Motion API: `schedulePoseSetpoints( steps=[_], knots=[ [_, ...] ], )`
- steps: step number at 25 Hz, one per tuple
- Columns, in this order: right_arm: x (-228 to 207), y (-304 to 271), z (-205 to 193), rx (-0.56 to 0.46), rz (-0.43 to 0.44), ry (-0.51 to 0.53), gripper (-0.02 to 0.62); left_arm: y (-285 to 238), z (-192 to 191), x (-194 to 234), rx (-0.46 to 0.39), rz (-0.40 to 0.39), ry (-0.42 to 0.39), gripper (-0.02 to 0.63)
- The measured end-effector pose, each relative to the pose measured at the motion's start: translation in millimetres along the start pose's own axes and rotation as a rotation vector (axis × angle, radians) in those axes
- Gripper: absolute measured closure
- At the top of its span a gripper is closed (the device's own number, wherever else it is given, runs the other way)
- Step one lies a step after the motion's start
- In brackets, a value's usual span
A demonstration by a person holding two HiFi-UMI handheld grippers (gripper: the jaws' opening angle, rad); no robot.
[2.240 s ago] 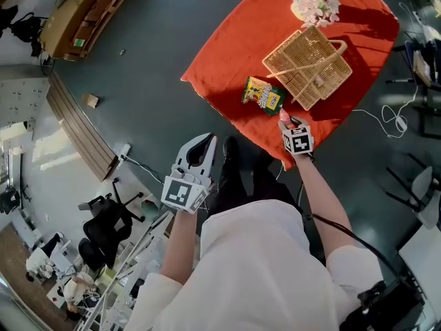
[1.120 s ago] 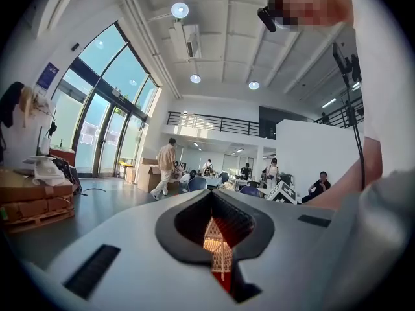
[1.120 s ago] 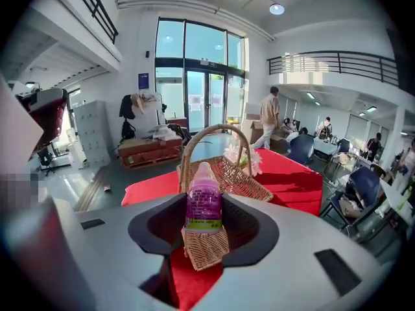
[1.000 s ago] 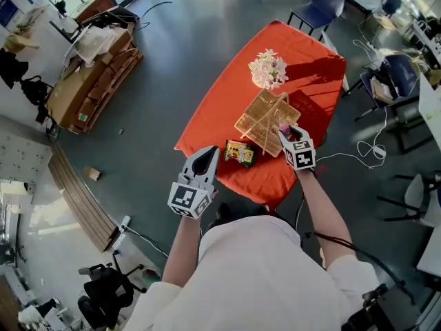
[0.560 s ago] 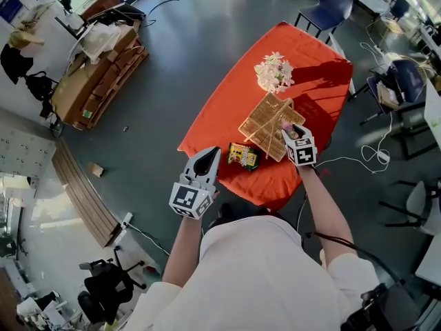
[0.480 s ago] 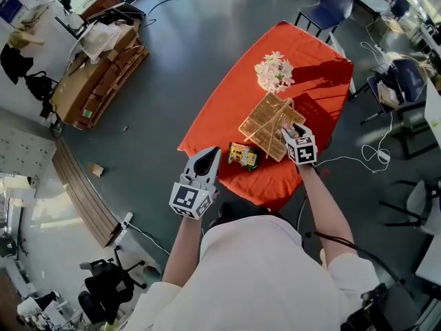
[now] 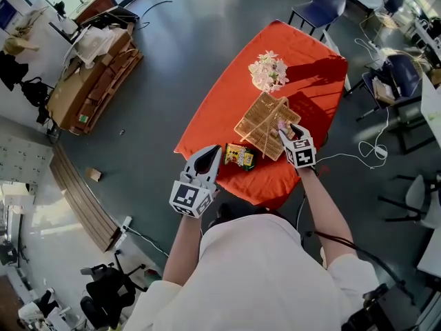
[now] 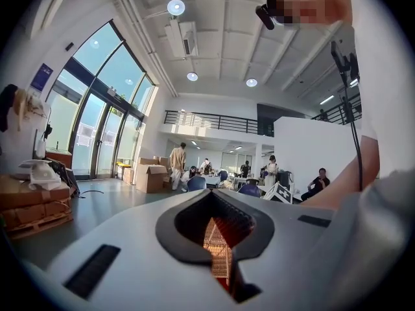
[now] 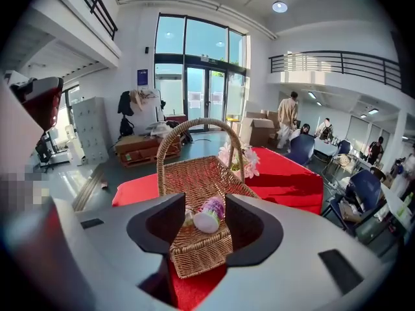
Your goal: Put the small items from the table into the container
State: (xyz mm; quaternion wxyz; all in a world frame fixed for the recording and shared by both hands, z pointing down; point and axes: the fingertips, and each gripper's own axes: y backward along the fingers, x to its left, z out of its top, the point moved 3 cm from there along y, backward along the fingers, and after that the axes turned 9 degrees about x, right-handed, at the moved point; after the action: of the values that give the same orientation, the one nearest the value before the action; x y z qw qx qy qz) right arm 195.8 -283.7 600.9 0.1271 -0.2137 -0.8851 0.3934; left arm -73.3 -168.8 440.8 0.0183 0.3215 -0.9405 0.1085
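A wicker basket with a handle stands on the red table. My right gripper hangs over the basket's near end, tilted down. Its jaws are opening. A small pink and white bottle lies in the basket between the pads of the right gripper, with gaps on both sides. Another small item lies beside it. A yellow and green snack packet rests on the cloth left of the basket. My left gripper is held level before the table's near edge, shut and empty, its tips meeting.
A bunch of pale flowers stands on the table beyond the basket. Blue chairs stand past the far end. Cables lie on the floor to the right. Wooden pallets with boxes sit far left.
The right gripper has carried the pink bottle from the table's near edge to above the basket, where its jaws have spread off the bottle. The left gripper has kept still.
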Motion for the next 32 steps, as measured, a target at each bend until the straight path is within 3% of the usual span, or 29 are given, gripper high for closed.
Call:
schedulePoseSetpoints(
  steps=[21, 32],
  knots=[
    [24, 25, -11, -0.036, 0.018, 0.020, 0.410, 14, 0, -14, -0.028, -0.034, -0.010, 0.599],
    [70, 27, -11, -0.037, 0.120, 0.101, 0.410, 25, -15, -10, -0.005, -0.010, 0.031, 0.598]
  ],
)
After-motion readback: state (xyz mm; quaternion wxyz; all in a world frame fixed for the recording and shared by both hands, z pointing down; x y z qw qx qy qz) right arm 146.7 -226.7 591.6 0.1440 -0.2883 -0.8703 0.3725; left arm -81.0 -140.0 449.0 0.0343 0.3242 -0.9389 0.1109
